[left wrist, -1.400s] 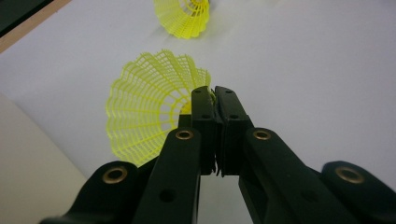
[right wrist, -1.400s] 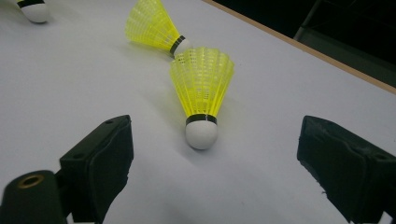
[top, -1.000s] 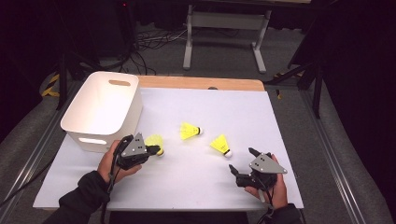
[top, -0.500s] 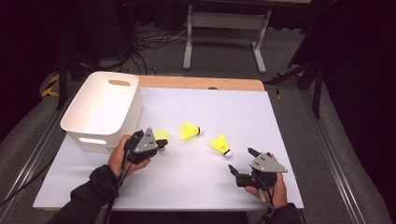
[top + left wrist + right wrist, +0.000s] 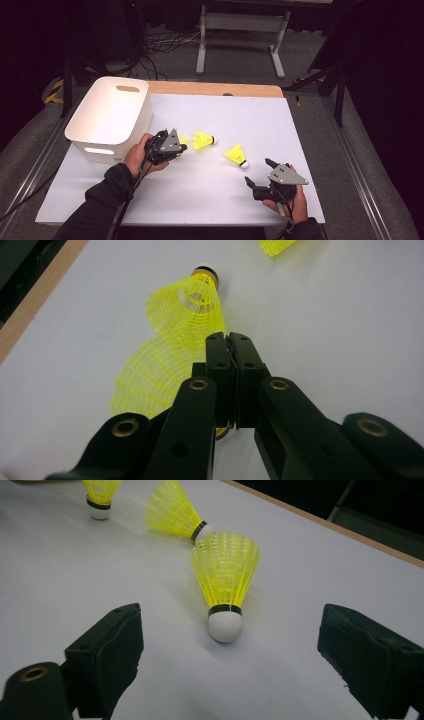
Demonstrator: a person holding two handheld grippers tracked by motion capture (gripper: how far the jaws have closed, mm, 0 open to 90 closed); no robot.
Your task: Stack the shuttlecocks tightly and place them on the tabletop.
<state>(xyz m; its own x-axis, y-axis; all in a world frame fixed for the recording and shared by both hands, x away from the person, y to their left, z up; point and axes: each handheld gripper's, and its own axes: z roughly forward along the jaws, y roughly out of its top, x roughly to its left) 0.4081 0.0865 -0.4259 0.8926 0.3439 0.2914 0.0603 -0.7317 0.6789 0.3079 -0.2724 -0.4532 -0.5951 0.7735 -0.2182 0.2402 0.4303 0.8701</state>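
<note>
In the left gripper view, left tool [image 5: 229, 347] pinches a yellow shuttlecock [image 5: 145, 380].

The white table sheet [image 5: 280, 125] is evenly and brightly lit, probably from overhead, while everything beyond the table falls into near darkness, the floor around it barely readable. Shadows on the sheet are soft and short, pooling just beside each yellow shuttlecock [image 5: 225, 580]. The high view is soft and slightly grainy, with no strong glare on the sheet. In the left gripper view, straight edges bow toward the corners, and the black jaws nearest the lens look a little blurred. The right gripper view is sharp on the sheet, softer toward its far edge.
</note>
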